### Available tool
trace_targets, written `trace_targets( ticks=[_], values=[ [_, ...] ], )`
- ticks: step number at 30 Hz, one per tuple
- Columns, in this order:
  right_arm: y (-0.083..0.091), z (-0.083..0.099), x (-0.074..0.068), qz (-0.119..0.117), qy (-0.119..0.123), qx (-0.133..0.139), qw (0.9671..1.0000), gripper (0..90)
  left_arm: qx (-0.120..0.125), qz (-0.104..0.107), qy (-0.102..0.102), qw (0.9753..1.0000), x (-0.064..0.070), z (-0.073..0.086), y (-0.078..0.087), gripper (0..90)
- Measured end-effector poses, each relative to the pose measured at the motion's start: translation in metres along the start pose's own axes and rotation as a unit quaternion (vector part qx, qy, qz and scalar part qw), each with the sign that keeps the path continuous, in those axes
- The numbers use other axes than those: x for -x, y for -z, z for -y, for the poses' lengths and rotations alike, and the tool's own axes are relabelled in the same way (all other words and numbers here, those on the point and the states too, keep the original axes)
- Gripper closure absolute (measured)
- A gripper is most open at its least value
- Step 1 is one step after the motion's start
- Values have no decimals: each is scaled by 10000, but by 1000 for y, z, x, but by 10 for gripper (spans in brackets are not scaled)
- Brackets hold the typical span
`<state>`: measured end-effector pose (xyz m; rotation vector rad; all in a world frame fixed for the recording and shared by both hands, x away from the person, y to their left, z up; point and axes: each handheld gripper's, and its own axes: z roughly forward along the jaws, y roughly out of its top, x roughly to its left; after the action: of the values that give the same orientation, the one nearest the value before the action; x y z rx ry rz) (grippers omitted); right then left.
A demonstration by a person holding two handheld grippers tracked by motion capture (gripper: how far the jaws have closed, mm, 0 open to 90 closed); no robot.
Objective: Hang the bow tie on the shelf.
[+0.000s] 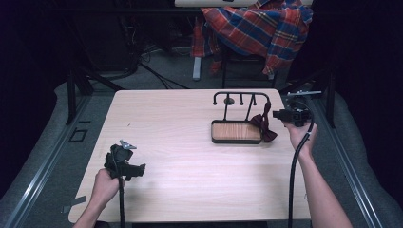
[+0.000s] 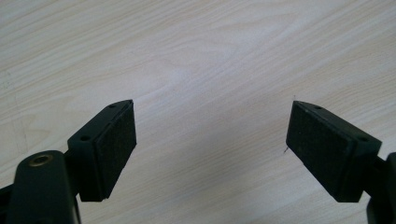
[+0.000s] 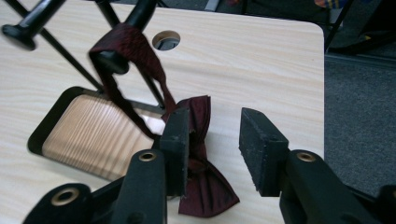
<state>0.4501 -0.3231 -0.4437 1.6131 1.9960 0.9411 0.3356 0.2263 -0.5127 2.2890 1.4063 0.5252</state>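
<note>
The landmark taken was the black rack (image 1: 236, 116), which stood on the pale wooden table (image 1: 180, 156) toward its far right part, with a wood-lined tray base (image 1: 236, 131) and a bar of hooks above.

The dark red bow tie (image 1: 264, 126) hung by its band from the right end of the rack's bar, its bow lying against the right edge of the tray base and resting on the table. In the right gripper view the band (image 3: 126, 51) was looped over a black hook end, and the bow (image 3: 198, 154) lay just beside the tray's corner.

The right gripper (image 1: 278, 114) was held just to the right of the rack, level with the bar, pointing at the tie. In its own view the right gripper (image 3: 215, 149) had its jaws parted with a clear gap; the left jaw stood in front of the bow, and nothing was clamped.

The left gripper (image 1: 138, 169) was well apart from the rack, to its near left, over bare table. In its own view the left gripper (image 2: 211, 140) had its jaws spread wide, with plain tabletop between them.
</note>
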Motion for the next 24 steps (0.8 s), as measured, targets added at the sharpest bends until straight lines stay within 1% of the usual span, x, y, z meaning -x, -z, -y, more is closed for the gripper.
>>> trace_targets(
  ticks=[4, 6, 10, 13, 14, 19, 20, 21, 22, 24],
  values=[
    [10, 4, -1, 10, 105, -82, 9999, 573, 25, -5, 21, 10000, 1, 0, 0, 163],
    [14, 6, -1, -14, 109, -125, 9999, 547, 26, -7, 15, 10000, 1, 0, 1, 163],
    [20, 9, -2, -101, 118, -215, 9996, 498, 36, -4, 11, 10000, 1, -1, 1, 163],
    [24, 12, -5, -182, 140, -235, 9995, 471, 40, -4, 9, 10000, 1, -1, 1, 163],
    [25, 13, -6, -253, 158, -253, 9992, 460, 38, -1, 2, 10000, 1, -1, 1, 163],
    [28, 18, -16, -342, 356, -376, 9981, 414, 51, 7, -18, 10000, 2, -1, 2, 163],
    [29, 21, -22, -375, 451, -465, 9972, 386, 51, 2, -23, 10000, 2, -1, 2, 163],
    [29, 22, -24, -381, 511, -499, 9967, 373, 52, 3, -25, 10000, 2, -1, 2, 163],
    [29, 22, -24, -381, 511, -499, 9967, 373, 64, 11, -8, 10000, 2, -1, 2, 163],
    [29, 25, -30, -396, 596, -571, 9958, 351, 55, 13, -29, 10000, 2, -1, 2, 163]
  ],
)
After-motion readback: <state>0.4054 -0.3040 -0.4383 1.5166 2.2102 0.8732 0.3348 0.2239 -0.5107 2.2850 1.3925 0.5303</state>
